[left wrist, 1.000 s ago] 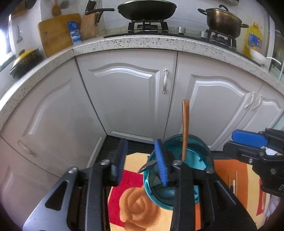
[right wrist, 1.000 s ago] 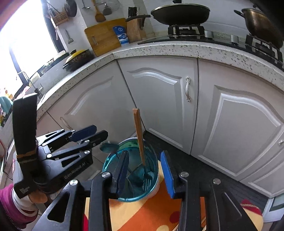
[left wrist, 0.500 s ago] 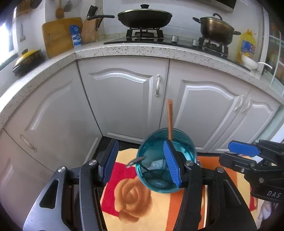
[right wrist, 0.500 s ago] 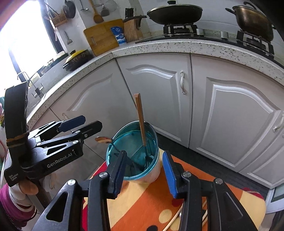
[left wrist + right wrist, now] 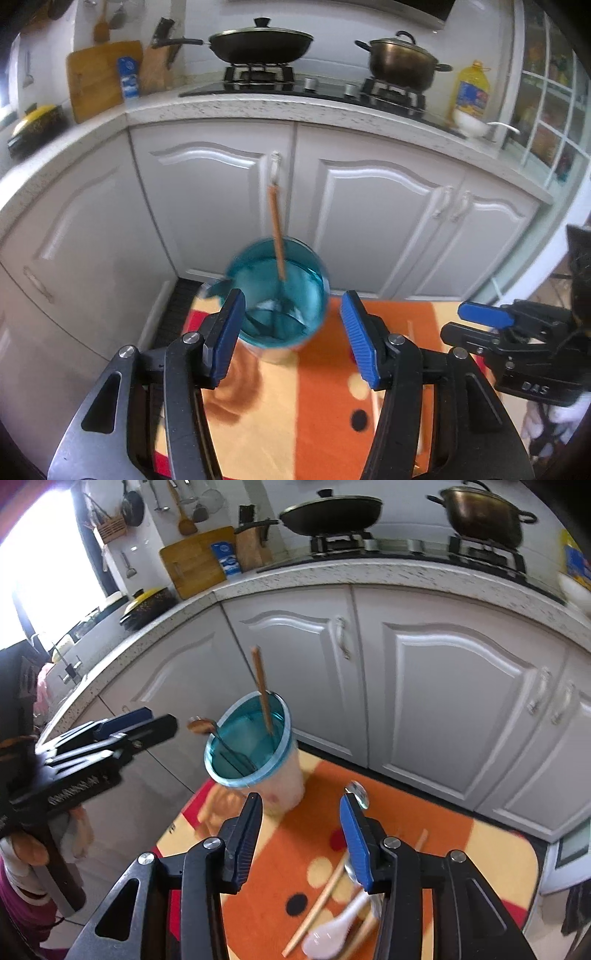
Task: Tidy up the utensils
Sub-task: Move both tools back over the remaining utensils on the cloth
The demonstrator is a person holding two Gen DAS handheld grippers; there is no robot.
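A blue-rimmed utensil cup (image 5: 280, 295) (image 5: 255, 753) stands on an orange patterned table (image 5: 295, 849). A wooden-handled utensil (image 5: 262, 690) (image 5: 277, 236) and a metal spoon (image 5: 207, 727) stand in it. My left gripper (image 5: 291, 332) is open and empty, just behind the cup. My right gripper (image 5: 303, 834) is open and empty, above the table to the cup's right. Loose chopsticks (image 5: 325, 893), a white ceramic spoon (image 5: 332, 930) and a metal spoon (image 5: 356, 794) lie on the table by the right gripper.
White lower cabinets (image 5: 221, 206) stand close behind the table under a speckled counter (image 5: 295, 107). A wok (image 5: 258, 40), a pot (image 5: 402, 62), a cutting board (image 5: 99, 74) and an oil bottle (image 5: 471, 92) sit on it.
Both grippers have drawn back and up from the cup. The left jaws have opened wider and no longer straddle the cup's rim. The cup now stands free on the table.
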